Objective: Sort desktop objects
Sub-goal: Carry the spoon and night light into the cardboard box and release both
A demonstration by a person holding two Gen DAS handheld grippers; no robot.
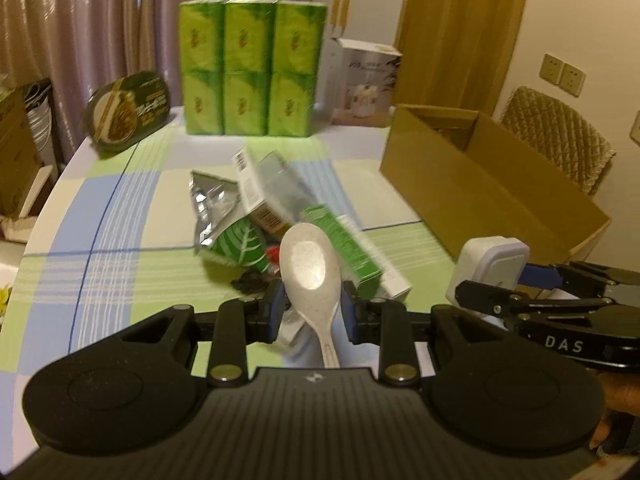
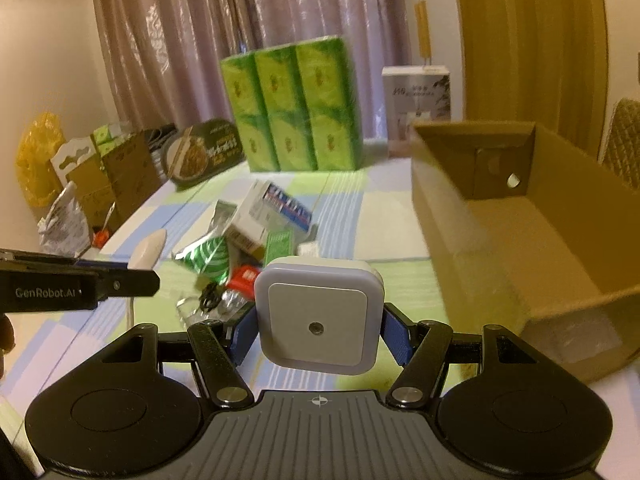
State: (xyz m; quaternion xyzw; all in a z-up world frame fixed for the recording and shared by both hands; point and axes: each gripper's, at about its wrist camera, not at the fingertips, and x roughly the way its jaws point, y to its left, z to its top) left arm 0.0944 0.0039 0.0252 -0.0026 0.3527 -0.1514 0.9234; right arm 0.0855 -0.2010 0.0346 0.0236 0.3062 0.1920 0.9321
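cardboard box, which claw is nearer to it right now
Right. The right claw, gripping the white night light, hangs just beside the cardboard box. The left claw, holding the spoon, sits further away on the night light's far side.

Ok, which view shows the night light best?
The right wrist view: the night light sits face-on between the right gripper's pads, its sensor dot visible. The left wrist view shows it only at the edge, angled and partly behind a finger.

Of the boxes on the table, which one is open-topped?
The big brown cardboard box at the table's right side: its top is open and the inside shows. The small white box and green box in the pile lie closed.
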